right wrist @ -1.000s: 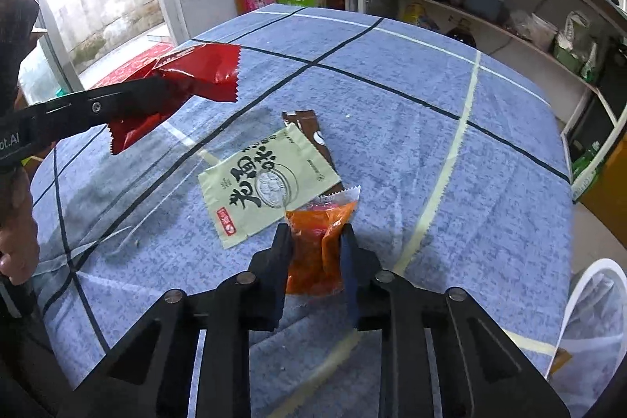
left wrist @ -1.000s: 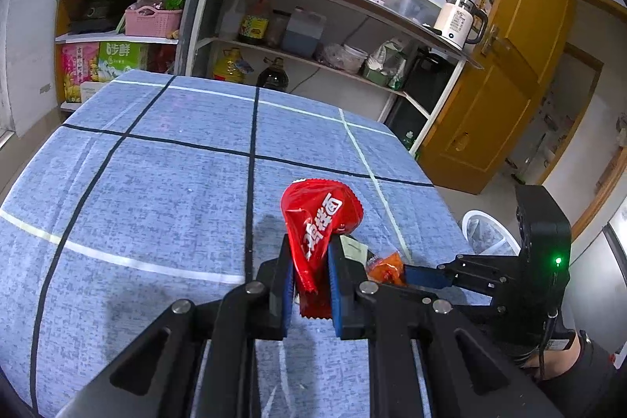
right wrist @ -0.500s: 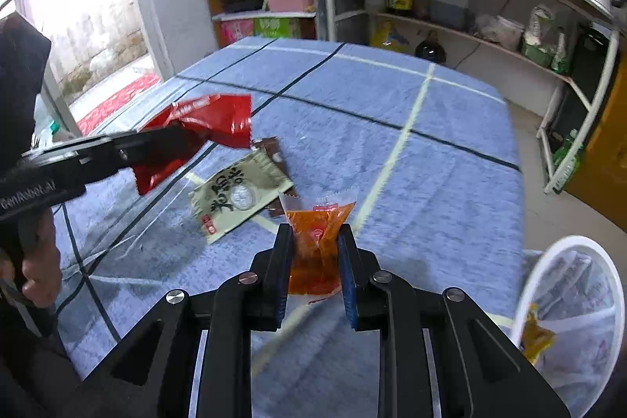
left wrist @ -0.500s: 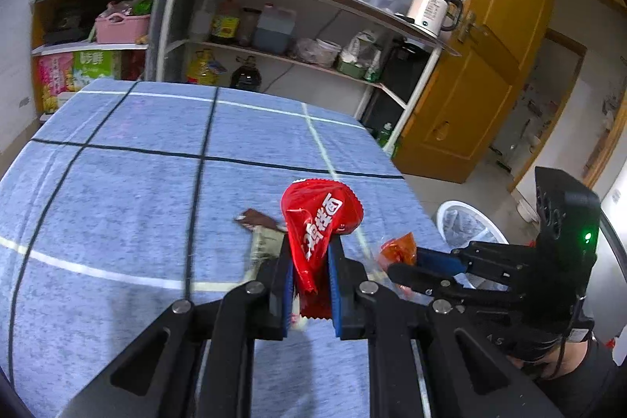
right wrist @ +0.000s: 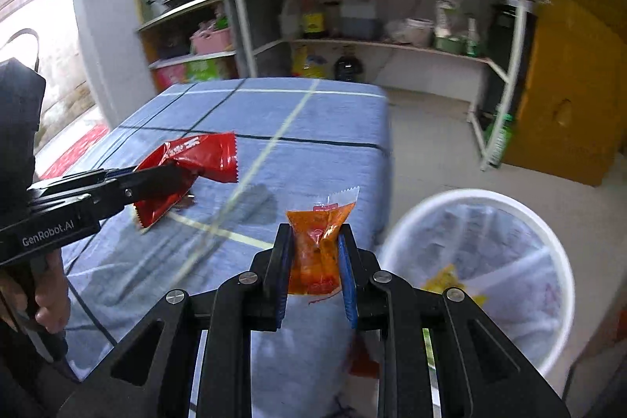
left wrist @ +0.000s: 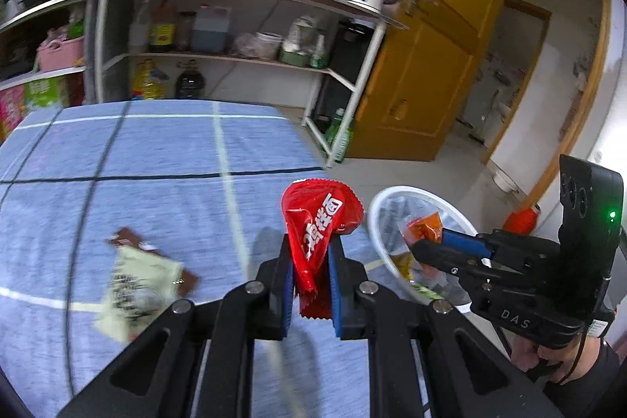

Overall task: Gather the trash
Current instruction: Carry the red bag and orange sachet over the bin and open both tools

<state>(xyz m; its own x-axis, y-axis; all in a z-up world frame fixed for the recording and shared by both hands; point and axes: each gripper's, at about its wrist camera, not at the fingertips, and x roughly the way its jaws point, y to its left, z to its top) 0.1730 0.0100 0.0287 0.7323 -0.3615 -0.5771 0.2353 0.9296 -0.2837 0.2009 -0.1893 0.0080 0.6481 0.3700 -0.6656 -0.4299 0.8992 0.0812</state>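
The orange sachet [right wrist: 318,249] is clamped in the right tool [right wrist: 313,257], nearer the white bin [right wrist: 556,261] than the left tool [left wrist: 309,261], by which the red wrapper [left wrist: 319,222] is gripped

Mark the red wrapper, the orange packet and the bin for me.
red wrapper [left wrist: 318,222], left wrist view: printed face above the fingers.
orange packet [right wrist: 318,245], right wrist view: middle of the pouch between the fingers.
bin [right wrist: 564,261], right wrist view: white rim on its right side.
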